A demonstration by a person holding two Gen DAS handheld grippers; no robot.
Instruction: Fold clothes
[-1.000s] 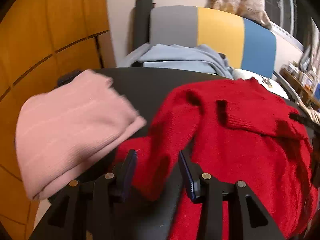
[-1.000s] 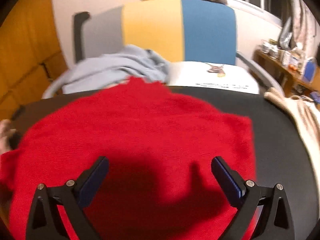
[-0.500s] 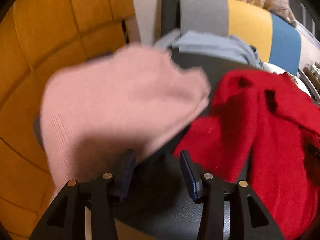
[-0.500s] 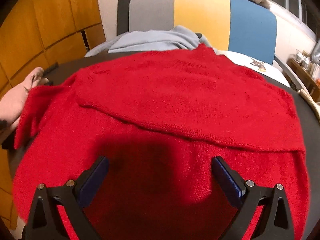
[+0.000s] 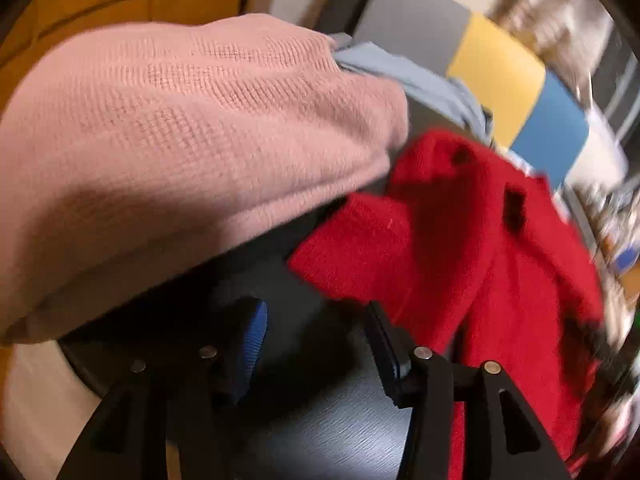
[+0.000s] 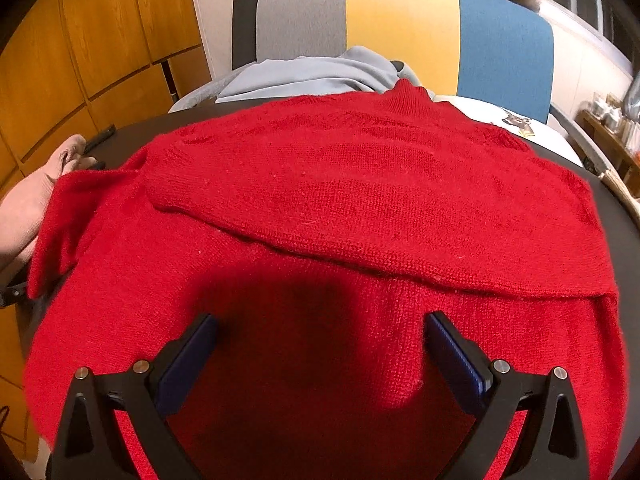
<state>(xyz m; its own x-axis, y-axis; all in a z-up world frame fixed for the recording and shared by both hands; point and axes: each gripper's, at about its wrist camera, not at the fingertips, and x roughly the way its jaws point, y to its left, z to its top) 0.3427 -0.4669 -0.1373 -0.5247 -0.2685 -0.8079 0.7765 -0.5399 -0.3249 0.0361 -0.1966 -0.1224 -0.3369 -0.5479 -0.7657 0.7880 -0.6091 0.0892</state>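
Note:
A red knit sweater (image 6: 360, 208) lies spread on the dark round table (image 6: 616, 208), one sleeve folded across its body. Its other sleeve (image 5: 360, 256) hangs toward the table's left edge. My left gripper (image 5: 316, 316) hovers over bare table just short of that sleeve's cuff; its jaws are opening and nothing is between them. A folded pink knit garment (image 5: 180, 152) lies close on its left. My right gripper (image 6: 320, 344) stands wide open above the sweater's lower part, gripping nothing.
A light blue garment (image 6: 304, 76) is heaped at the table's far edge, before a chair (image 6: 400, 20) striped grey, yellow and blue. Orange wooden panels (image 6: 80, 60) line the left. A cream garment (image 6: 616, 188) peeks in at the table's right edge.
The left gripper has swung left and down from over the red sleeve to the table's left edge, rolling clockwise, and its jaws have widened slightly. The right gripper drew back toward the sweater's lower part, then held.

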